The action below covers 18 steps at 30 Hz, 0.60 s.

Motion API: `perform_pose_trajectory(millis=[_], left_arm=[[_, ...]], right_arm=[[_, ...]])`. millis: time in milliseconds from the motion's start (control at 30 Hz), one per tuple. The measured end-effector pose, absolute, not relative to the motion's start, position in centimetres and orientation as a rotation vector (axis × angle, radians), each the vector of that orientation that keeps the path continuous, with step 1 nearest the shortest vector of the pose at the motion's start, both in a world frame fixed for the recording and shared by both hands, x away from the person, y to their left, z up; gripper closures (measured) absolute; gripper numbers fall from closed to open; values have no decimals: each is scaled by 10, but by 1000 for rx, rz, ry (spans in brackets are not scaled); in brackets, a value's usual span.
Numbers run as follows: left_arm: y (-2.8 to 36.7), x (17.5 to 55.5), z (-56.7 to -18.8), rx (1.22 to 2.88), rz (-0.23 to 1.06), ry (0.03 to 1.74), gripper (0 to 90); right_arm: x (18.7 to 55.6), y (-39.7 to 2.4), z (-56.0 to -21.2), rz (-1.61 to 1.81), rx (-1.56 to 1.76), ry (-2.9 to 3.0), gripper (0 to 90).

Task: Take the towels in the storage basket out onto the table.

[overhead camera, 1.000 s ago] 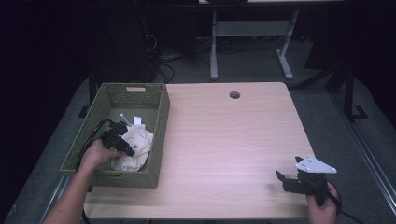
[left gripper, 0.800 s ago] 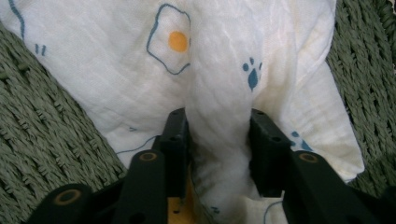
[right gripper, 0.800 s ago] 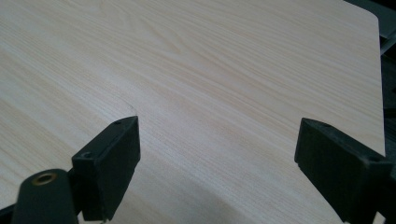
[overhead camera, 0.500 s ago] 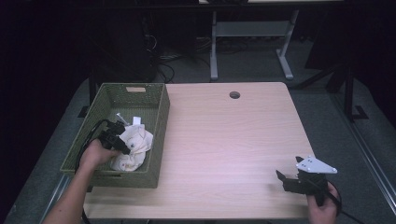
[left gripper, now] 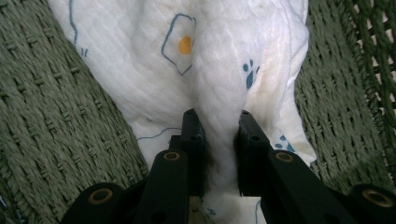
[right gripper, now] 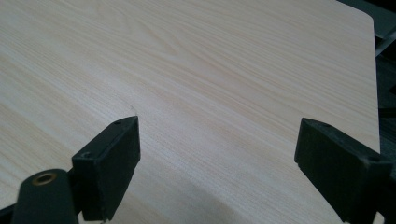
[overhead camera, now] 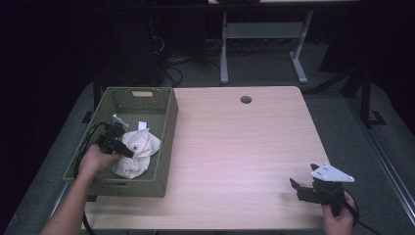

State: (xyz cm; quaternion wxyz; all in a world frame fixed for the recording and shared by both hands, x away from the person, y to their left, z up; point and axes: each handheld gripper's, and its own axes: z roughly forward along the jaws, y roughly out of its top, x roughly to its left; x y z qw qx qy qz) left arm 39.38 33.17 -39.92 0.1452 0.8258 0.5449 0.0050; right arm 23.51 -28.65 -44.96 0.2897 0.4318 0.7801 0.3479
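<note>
A crumpled white cloth (overhead camera: 138,152) with small printed patterns lies inside the green woven basket (overhead camera: 165,142) at the table's left. My left gripper (overhead camera: 117,144) reaches into the basket and is shut on a fold of the cloth (left gripper: 219,93), which bulges up between the two black jaws. At the table's front right corner my right gripper (overhead camera: 299,187) rests low over the wood, its jaws wide apart with nothing between them (right gripper: 217,158). A grey three-cornered plate (overhead camera: 332,173) sits on top of it.
The light wooden table (overhead camera: 235,147) has a round cable hole (overhead camera: 245,100) near its far edge. Small white scraps (overhead camera: 119,120) lie deeper in the basket. A desk frame and cables stand on the dark floor behind.
The left gripper has shifted slightly on the cloth inside the basket. The right gripper has barely moved.
</note>
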Motion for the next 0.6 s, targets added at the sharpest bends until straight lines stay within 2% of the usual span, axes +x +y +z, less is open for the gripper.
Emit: perform_pose_trajectory(millis=[600], left_arm=[[341,389,-380,2299,53,1549,764]], right_arm=[[235,-286,-449,926,1150,2080,139]])
